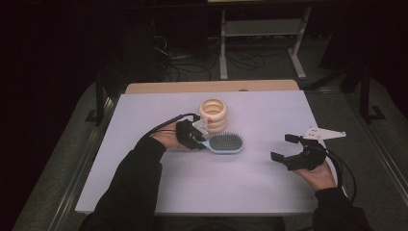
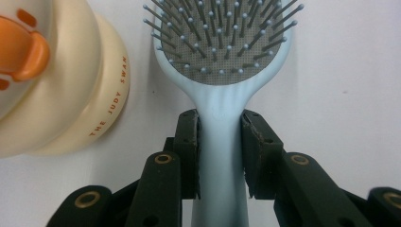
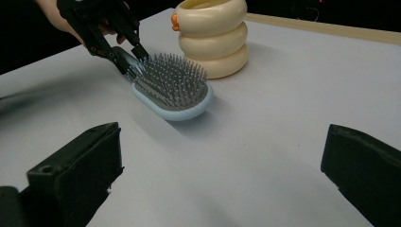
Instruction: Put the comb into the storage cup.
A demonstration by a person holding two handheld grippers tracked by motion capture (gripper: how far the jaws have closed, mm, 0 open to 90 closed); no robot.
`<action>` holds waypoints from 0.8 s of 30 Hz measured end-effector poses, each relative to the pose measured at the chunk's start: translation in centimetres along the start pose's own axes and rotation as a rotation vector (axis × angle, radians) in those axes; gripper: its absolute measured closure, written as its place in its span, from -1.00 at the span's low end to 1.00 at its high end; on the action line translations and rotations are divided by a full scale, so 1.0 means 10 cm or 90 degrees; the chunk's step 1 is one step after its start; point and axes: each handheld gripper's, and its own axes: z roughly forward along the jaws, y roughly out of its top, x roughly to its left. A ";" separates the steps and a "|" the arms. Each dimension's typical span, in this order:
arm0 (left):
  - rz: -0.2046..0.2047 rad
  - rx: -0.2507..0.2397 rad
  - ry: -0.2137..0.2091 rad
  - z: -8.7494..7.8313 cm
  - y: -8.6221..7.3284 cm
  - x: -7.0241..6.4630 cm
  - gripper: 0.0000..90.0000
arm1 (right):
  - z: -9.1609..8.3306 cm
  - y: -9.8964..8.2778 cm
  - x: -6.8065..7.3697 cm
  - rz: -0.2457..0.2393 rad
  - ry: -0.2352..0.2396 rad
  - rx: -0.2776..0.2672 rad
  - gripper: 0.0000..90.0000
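While the left gripper (image 2: 221,156) clamped the one blue hairbrush (image 2: 222,71) by its handle at centre frame, the right gripper (image 1: 287,147) gaped wide, empty.

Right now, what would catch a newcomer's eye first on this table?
The pale blue hairbrush lying bristles-up mid-table, its handle clamped in the left gripper. Just behind it stands a cream ringed holder with an orange mark. Off to the right, the right gripper hovers open with nothing between its jaws.
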 end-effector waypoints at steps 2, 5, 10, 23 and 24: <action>-0.002 -0.003 0.000 -0.03 0.00 -0.01 0.56 | 0.00 0.00 0.00 0.002 0.000 0.001 -1.00; -0.008 -0.004 0.005 -0.08 0.00 -0.02 0.56 | 0.00 0.00 0.00 0.003 0.000 0.001 -1.00; -0.017 -0.009 0.010 -0.17 0.00 -0.05 0.56 | 0.00 0.00 0.00 0.003 0.000 0.002 -1.00; -0.025 -0.026 0.033 -0.42 -0.01 -0.12 0.56 | 0.01 0.00 0.00 -0.002 0.000 0.006 -1.00; -0.025 -0.026 0.034 -0.44 0.00 -0.13 0.56 | 0.02 0.00 0.00 -0.001 0.000 0.005 -1.00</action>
